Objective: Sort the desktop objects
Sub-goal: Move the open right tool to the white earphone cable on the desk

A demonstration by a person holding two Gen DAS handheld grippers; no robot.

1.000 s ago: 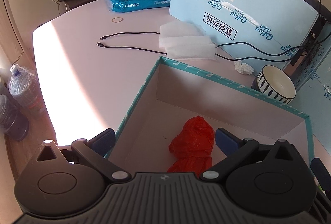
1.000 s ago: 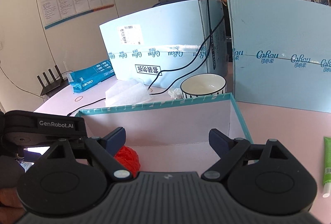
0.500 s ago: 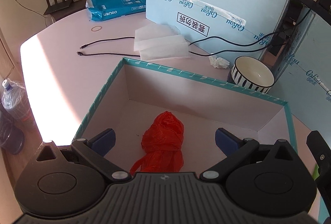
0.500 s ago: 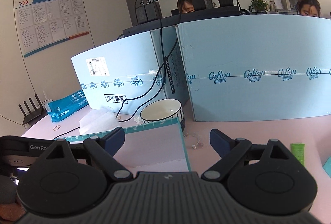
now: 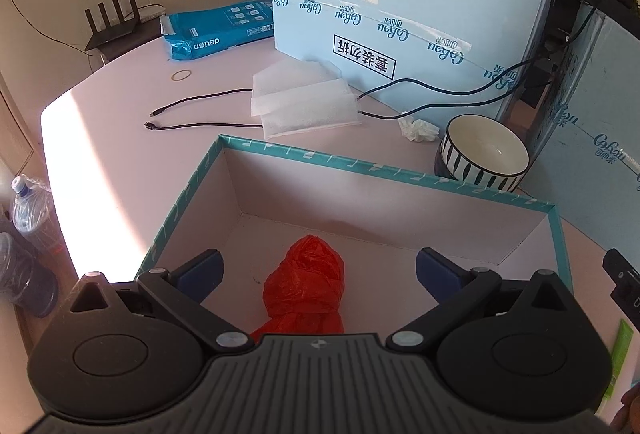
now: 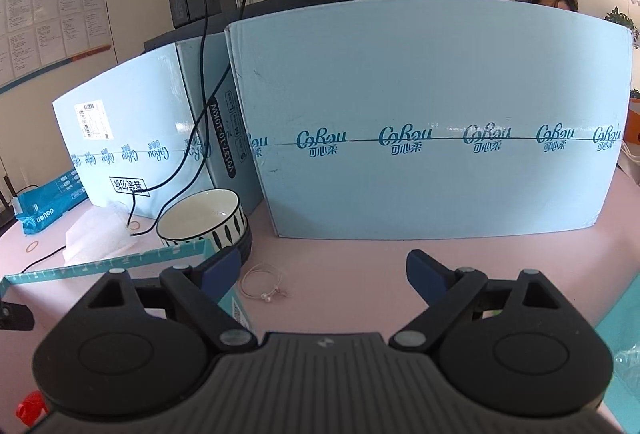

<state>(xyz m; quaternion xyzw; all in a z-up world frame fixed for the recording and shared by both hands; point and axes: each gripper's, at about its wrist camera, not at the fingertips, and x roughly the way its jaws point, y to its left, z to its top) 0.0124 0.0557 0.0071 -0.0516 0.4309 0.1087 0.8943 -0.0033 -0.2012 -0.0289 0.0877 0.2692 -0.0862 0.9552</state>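
Observation:
A teal-rimmed open box [image 5: 384,169] stands on the pink table, and a crumpled red plastic bag [image 5: 308,282] lies on its floor. My left gripper [image 5: 318,270] hangs open over the box, the bag below and between its fingers, untouched. In the right wrist view my right gripper [image 6: 322,268] is open and empty over bare table, to the right of the box corner [image 6: 200,248]. A thin looped string with beads [image 6: 262,284] lies just beyond its left finger. A striped bowl [image 6: 202,220] stands behind the box.
Tall light-blue cartons [image 6: 432,121] wall off the back of the table. White foam sheets [image 5: 304,97], black cables [image 5: 192,113], a crumpled tissue [image 5: 418,127] and a blue packet [image 5: 220,27] lie at the left. A green tube [image 5: 618,358] lies right of the box.
My right gripper has swung to the right, away from the box, and now looks over the table before the cartons. The left gripper drifted sideways over the box; the bag stays put.

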